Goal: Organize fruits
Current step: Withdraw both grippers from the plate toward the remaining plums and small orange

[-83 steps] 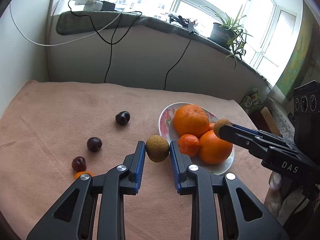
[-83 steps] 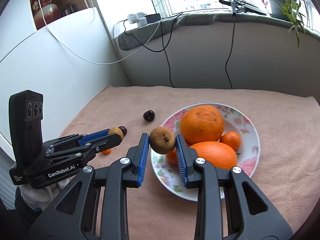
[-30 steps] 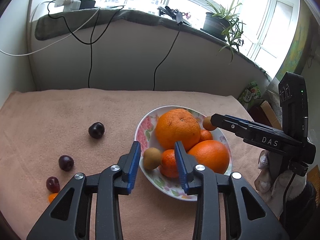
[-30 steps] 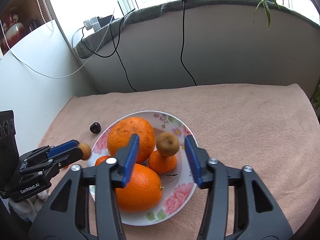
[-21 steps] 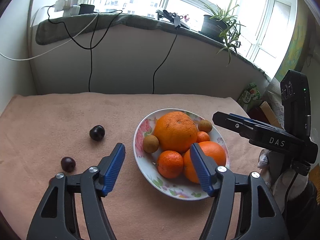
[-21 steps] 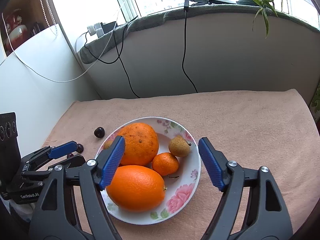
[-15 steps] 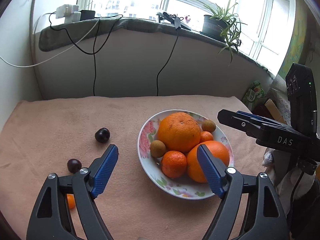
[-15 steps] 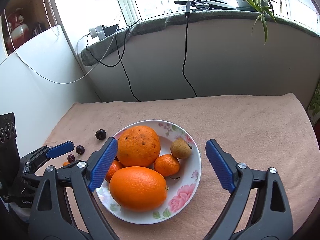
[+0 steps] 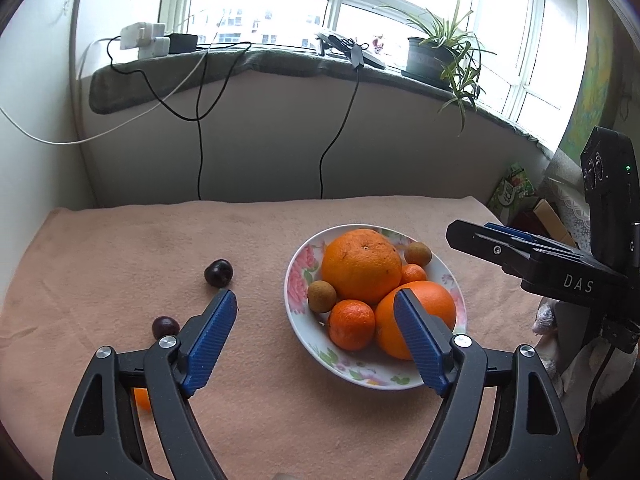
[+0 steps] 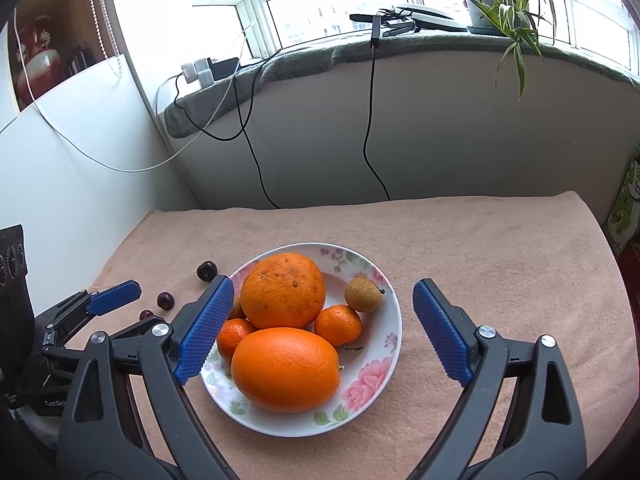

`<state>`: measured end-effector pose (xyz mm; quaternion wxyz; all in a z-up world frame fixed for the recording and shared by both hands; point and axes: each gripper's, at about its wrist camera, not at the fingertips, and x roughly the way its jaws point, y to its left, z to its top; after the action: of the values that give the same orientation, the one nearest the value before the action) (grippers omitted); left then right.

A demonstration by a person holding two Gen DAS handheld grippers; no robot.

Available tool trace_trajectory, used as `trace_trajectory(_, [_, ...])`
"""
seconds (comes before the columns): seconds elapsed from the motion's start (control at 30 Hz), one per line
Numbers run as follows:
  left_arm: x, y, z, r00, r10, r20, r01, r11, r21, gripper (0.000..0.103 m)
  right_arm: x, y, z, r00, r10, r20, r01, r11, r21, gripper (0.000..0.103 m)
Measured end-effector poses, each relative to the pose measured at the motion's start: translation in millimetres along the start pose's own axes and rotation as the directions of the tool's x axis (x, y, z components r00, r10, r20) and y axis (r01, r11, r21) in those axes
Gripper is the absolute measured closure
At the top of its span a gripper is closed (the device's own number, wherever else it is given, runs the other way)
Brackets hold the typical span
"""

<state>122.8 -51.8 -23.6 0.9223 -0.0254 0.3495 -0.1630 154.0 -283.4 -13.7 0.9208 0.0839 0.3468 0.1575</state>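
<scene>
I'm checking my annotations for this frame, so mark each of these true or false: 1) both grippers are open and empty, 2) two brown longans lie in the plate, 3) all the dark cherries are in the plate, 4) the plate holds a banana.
1) True: the left gripper and right gripper are open and hold nothing.
2) True: one longan and another longan lie in the plate.
3) False: a cherry and a second cherry lie on the cloth.
4) False: only oranges, tangerines and longans.
</scene>
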Motion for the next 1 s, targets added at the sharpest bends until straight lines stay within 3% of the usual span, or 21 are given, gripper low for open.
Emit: trace_trajectory(1.0, [-43.4,21.7,-15.2,0.997,0.048,0.068,-0.047,0.999,-0.007,0.022,-26.4,61.0,-3.9,0.994,0.099,0.038,-0.096,0.992,-0.081,0.010])
